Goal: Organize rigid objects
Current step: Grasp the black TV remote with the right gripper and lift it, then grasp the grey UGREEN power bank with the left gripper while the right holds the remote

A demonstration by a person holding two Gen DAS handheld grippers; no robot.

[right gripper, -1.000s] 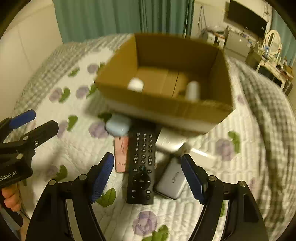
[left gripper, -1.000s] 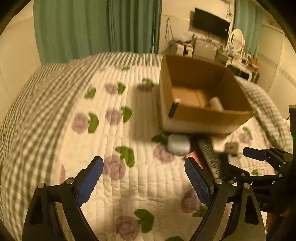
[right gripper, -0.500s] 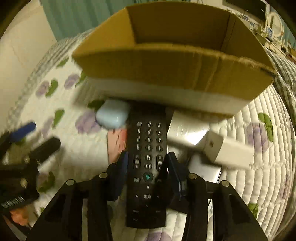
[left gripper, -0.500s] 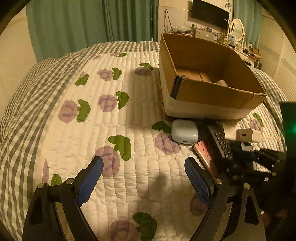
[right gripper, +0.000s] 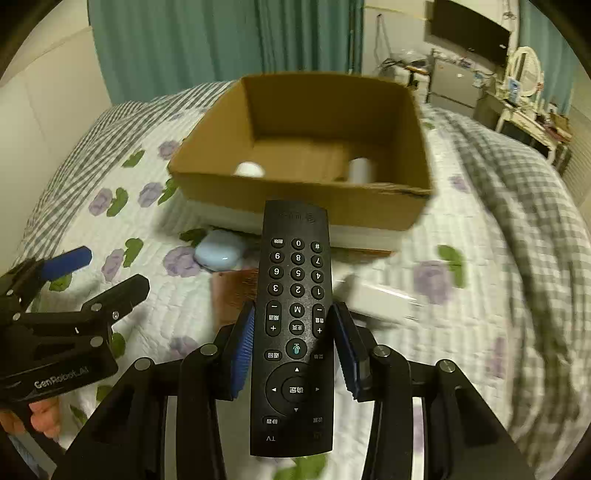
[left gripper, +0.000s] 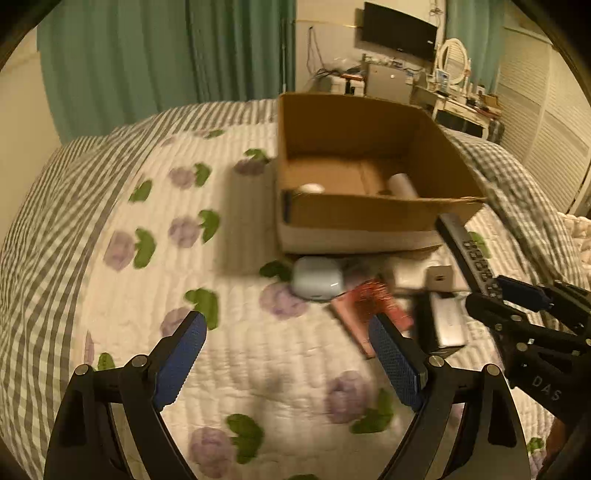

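Observation:
My right gripper (right gripper: 295, 347) is shut on a black TV remote (right gripper: 295, 314) and holds it lifted above the quilt, pointing at the open cardboard box (right gripper: 303, 206). The remote also shows in the left wrist view (left gripper: 469, 254), beside the box (left gripper: 369, 221). Inside the box lie a white round object (right gripper: 249, 170) and a white cylinder (right gripper: 362, 170). My left gripper (left gripper: 288, 354) is open and empty above the quilt. A pale blue earbud case (left gripper: 317, 282), a pink card (left gripper: 369, 314), a white charger (left gripper: 439, 278) and a silver power bank (left gripper: 448, 321) lie in front of the box.
The bed carries a white floral quilt (left gripper: 166, 258) with a grey checked blanket (right gripper: 517, 206) on the right. Green curtains (left gripper: 166, 55), a TV (left gripper: 399, 31) and a cluttered desk (left gripper: 461, 99) stand beyond the bed.
My right gripper closed on the remote and lifted it off the quilt toward the box. My left gripper stayed open and shifted slightly.

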